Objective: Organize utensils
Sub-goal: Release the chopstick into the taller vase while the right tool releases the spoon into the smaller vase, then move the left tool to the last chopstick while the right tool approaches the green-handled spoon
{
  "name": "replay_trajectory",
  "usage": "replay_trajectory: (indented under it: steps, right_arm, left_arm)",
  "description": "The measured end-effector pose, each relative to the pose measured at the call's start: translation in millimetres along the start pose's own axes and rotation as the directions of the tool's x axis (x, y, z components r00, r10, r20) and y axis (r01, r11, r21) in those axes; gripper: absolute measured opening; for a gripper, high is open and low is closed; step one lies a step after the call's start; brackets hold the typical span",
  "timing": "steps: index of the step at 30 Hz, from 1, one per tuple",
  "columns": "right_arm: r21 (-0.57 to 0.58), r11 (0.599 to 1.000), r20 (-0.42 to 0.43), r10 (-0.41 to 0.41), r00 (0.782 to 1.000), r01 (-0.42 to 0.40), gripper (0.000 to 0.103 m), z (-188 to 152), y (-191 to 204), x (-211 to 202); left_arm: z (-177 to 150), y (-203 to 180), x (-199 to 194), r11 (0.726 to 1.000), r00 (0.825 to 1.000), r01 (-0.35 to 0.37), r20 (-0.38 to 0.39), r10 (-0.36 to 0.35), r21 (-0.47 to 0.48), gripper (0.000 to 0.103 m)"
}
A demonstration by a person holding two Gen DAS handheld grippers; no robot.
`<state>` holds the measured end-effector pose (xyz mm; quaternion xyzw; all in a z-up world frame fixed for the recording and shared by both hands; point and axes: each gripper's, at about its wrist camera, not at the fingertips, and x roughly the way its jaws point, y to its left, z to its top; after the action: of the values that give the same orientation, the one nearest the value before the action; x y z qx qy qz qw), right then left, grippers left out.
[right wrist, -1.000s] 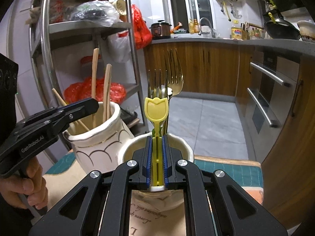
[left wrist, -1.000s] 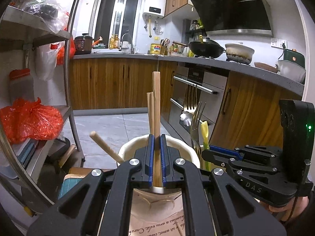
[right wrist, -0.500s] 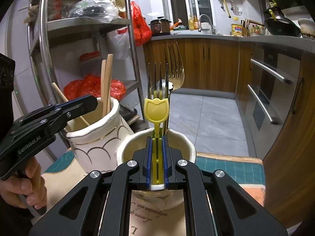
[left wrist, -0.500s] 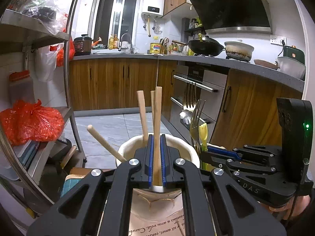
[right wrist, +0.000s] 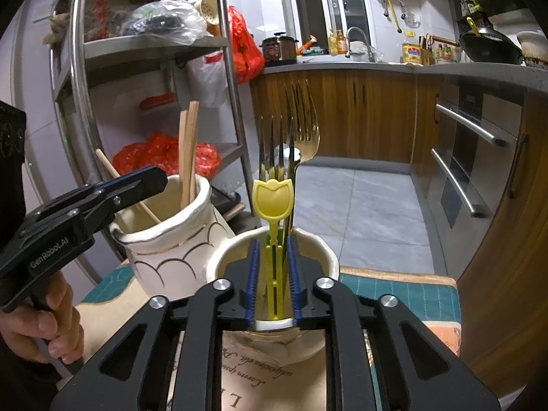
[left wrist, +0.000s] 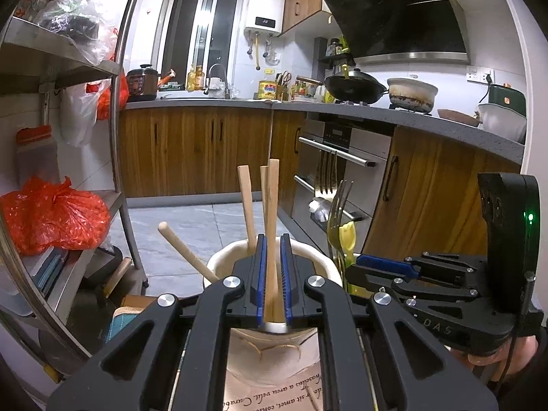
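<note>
My left gripper [left wrist: 273, 274] is over the tall white vase [left wrist: 274, 349], its jaws slightly apart around a wooden chopstick [left wrist: 272, 212] that stands in the vase with other chopsticks [left wrist: 247, 202]. My right gripper [right wrist: 274, 274] is over the white cup [right wrist: 328, 263], its jaws slightly apart around a yellow tulip-topped utensil [right wrist: 272, 198] standing in the cup with two forks [right wrist: 303, 126]. The vase [right wrist: 171, 253] and the left gripper [right wrist: 132, 185] also show in the right wrist view. The right gripper [left wrist: 380, 262] shows in the left wrist view.
Both containers stand on a printed mat [right wrist: 404, 291] at a table edge. A metal shelf rack [left wrist: 113, 137] with red bags [left wrist: 51, 215] is to the left. Wooden cabinets and an oven [right wrist: 472, 157] lie ahead and right across a tiled floor.
Both grippers have loosened: the left jaws opened off the chopstick, the right jaws off the yellow utensil. The chopstick and utensil dropped lower into their containers.
</note>
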<state>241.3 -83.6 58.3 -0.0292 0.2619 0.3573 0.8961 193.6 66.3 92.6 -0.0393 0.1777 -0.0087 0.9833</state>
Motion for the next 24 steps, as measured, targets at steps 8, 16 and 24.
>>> replay_trajectory:
  steps: [8,16,24]
  right_arm:
    - [-0.01,1.0,0.058,0.0,0.998,0.001,0.028,1.1,-3.1,-20.4]
    - [-0.021,1.0,0.093,-0.005,0.996,0.007,0.029,-3.8,-11.6,-41.8]
    - [-0.016,1.0,0.089,-0.003,0.996,0.005,0.029,-6.5,-15.8,-45.8]
  left_arm:
    - [-4.0,-5.0,-17.6,0.999,0.999,0.037,0.033,-0.038,0.028,0.042]
    - [-16.7,-12.5,-31.2,0.996,0.999,0.05,0.017,-0.052,0.073,0.042]
    - [-26.3,-20.7,-47.6,0.994,0.998,0.051,0.027,-0.054,0.099,0.042]
